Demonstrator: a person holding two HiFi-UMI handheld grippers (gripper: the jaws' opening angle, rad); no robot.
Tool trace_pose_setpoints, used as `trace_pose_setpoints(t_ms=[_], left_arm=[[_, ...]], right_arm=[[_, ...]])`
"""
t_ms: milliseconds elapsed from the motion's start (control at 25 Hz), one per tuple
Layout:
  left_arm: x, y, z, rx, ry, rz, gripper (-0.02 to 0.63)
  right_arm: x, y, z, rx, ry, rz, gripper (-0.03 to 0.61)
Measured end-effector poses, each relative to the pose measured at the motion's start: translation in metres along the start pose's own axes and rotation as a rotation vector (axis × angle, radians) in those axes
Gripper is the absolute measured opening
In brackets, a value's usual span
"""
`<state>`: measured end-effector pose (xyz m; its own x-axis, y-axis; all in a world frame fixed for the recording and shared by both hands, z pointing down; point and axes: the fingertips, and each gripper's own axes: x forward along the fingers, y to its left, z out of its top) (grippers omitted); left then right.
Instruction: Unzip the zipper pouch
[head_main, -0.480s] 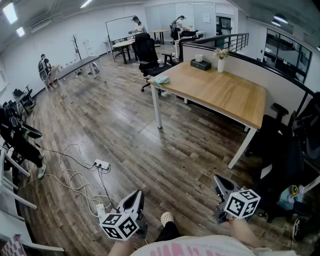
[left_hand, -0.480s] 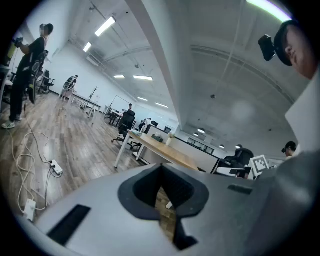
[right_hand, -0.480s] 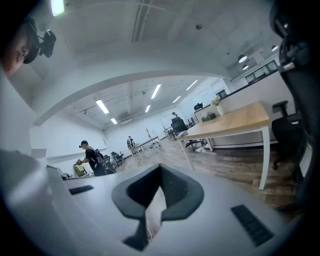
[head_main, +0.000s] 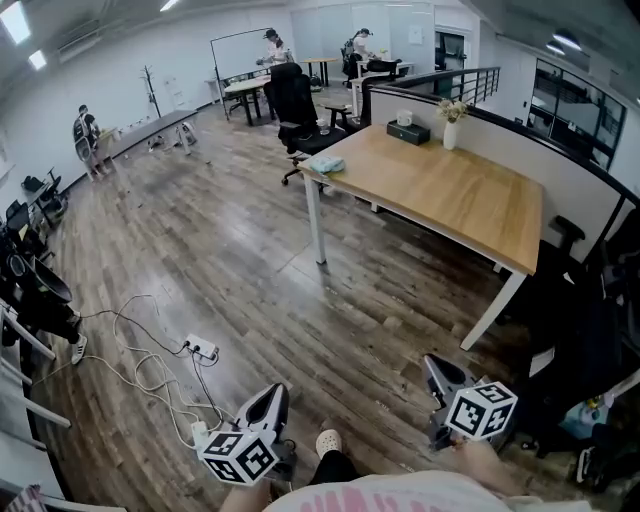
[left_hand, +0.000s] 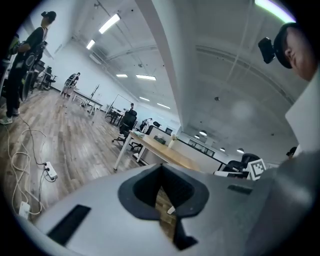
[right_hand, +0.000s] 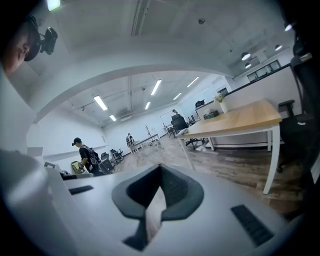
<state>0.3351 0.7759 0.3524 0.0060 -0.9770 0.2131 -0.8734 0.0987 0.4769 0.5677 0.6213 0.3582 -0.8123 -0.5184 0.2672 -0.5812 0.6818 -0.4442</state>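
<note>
Between the jaws of the left grey two-jaw gripper (left_hand: 161, 172) and of the right grey two-jaw gripper (right_hand: 160, 175) nothing is held; both pairs are pressed together, and only floorboards show past the tips. Both tools hang low in front of the person, pointing slightly downward over the brown wood-plank floor (head_main: 250, 250), well apart from the long light-wood table with white legs (head_main: 440, 190). The likeliest hazards are on the way there: the white power strip (head_main: 201, 349) and its looping pale cables (head_main: 140, 365) lie near the person's feet and could snag a step. At the table, closed jaws would only push the target, not grip it. It lies at the table's corner, so a pull on the slider with the body unpinned could drag it off the edge. The probable zipper pouch is the small flat pale-teal soft item (head_main: 327, 164) on that near-left corner. It is too small here to show its zipper, its pull tab or whether it is closed.
</note>
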Motion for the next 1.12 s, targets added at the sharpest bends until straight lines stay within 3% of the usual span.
trace_pose_setpoints(t_ms=[240,520,680,960,1120], left_arm=[[0.059,0.038,0.066,0.035,-0.022,-0.027,0.002],[0.111,0.07,0.142,0.085,-0.105,-0.085,0.002],[0.133,0.084,0.14,0.082,-0.076,-0.094,0.002],[0.165,0.127,0.108,-0.002,0.022,-0.031,0.002],[0.198,0.142,0.11,-0.032,0.04,-0.035,0.002]], right_arm=[[0.09,0.011,0.057,0.013,-0.069,0.034,-0.003],[0.17,0.025,0.106,0.024,-0.148,0.051,-0.003],[0.199,0.021,0.095,0.003,-0.099,0.018,-0.003],[0.244,-0.01,0.049,0.119,0.048,-0.056,-0.003],[0.278,-0.034,0.056,0.137,0.069,-0.076,-0.003]])
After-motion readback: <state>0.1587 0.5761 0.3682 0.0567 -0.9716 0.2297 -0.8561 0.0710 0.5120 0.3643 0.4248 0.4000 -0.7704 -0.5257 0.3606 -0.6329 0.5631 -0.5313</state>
